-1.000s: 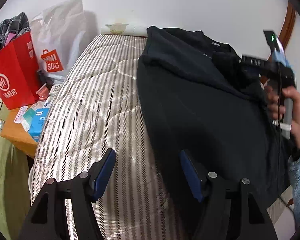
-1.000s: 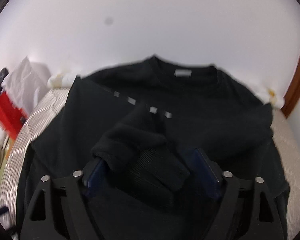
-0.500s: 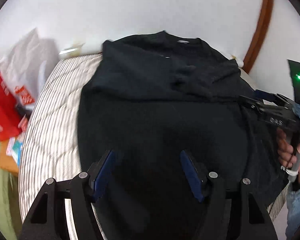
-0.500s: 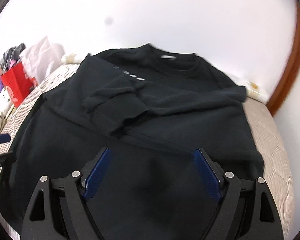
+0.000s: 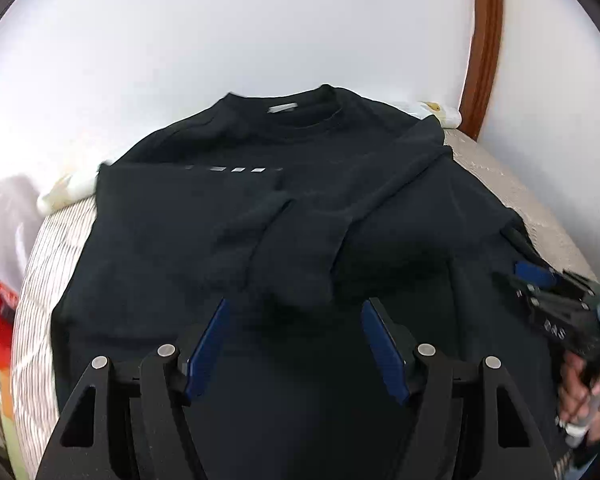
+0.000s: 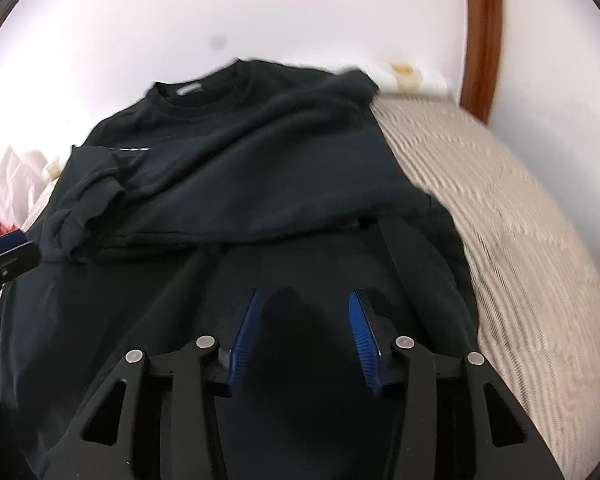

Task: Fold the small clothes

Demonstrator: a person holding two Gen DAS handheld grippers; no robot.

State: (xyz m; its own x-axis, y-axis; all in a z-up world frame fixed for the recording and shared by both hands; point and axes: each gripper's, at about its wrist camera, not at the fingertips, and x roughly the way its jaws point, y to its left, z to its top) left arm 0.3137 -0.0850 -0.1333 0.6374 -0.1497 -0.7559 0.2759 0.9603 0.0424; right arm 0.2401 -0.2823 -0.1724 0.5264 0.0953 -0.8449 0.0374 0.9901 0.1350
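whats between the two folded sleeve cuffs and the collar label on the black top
In the left wrist view, a row of small pale printed marks lies between the collar label and the cuffs on the black top.

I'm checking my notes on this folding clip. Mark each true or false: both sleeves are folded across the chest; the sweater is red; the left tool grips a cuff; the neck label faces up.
1. Both sleeves lie folded across the black sweater: true.
2. The sweater is red: false, it is black.
3. The left tool grips a cuff: false, it is open with nothing pinched.
4. The neck label faces up: true.
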